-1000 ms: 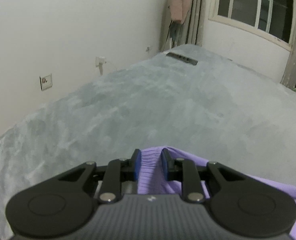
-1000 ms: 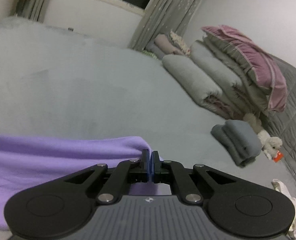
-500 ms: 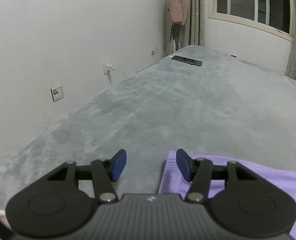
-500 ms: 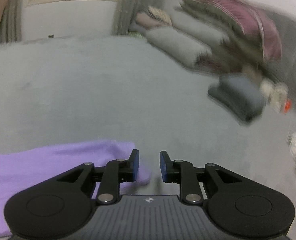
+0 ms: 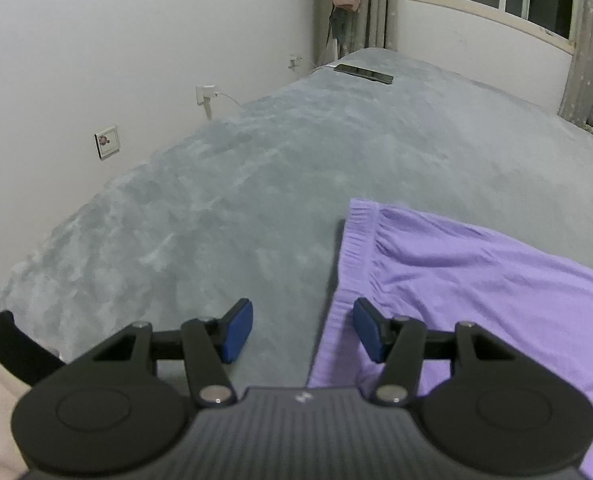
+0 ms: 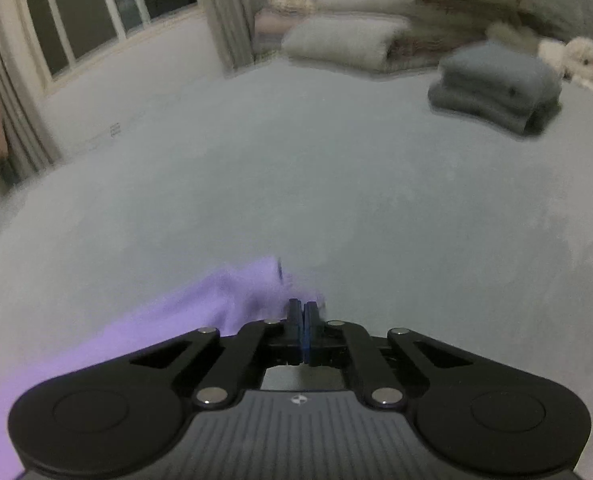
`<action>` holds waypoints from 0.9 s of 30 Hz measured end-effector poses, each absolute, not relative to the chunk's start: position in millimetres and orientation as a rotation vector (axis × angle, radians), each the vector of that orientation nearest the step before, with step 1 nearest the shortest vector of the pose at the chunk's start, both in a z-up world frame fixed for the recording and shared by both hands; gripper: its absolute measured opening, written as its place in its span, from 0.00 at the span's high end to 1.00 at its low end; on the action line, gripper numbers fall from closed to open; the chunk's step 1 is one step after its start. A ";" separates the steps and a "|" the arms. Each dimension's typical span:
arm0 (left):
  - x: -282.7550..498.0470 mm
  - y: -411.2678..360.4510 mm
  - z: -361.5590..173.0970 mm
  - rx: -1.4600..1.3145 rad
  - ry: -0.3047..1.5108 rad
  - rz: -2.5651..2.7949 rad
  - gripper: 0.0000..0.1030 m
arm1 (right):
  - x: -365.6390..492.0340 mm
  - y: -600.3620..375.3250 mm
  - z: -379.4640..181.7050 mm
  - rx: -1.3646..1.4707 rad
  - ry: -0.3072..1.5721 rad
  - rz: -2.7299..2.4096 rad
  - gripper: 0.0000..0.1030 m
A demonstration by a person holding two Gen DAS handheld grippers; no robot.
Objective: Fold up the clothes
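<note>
At the left side of the bed, the left hand-held gripper [image 5: 302, 330] hangs with its blue pads spread apart and nothing pinched between them; the grey plush bed cover [image 5: 256, 184] shows in the gap. The ribbed hem of the lilac knit garment [image 5: 476, 280] runs just inside the right-hand pad, not clearly touching it. The garment lies flat on the bed from there toward the right, near the bed's front edge. A black phone [image 5: 363, 73] rests at the far left corner of the bed, well apart from the work.

Farther right, the right hand-held gripper [image 6: 303, 322] has its pads pressed together. The garment's other corner [image 6: 232, 300] bunches just at its tips, but the frame is blurred, so whether any cloth is caught in the pads cannot be told. A folded grey blanket [image 6: 492, 88] and a white plush toy [image 6: 572, 60] sit toward the far right of the bed.

The risk, as I judge it: if the right pads have closed beside the cloth instead of on it, a lift would leave that corner lying and skew the fold. With the left hem loose, a pull from the right could drag the whole garment across the plush cover and wrinkle it.
</note>
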State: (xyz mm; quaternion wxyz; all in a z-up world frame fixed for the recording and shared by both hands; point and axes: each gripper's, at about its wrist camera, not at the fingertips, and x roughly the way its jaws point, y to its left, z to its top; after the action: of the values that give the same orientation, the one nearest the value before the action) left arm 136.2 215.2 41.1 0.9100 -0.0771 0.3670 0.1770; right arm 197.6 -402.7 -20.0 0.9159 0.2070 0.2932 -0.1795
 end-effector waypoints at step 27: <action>78.6 142.6 48.6 -0.321 0.805 0.166 0.39 | 192.8 -320.3 -21.7 0.163 0.507 -0.251 0.95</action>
State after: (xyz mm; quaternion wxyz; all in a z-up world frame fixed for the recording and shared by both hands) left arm 78.6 142.6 48.6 0.9043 -0.1553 0.3894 0.0803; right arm 192.8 -320.3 -21.7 0.9569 0.0805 0.2501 -0.1235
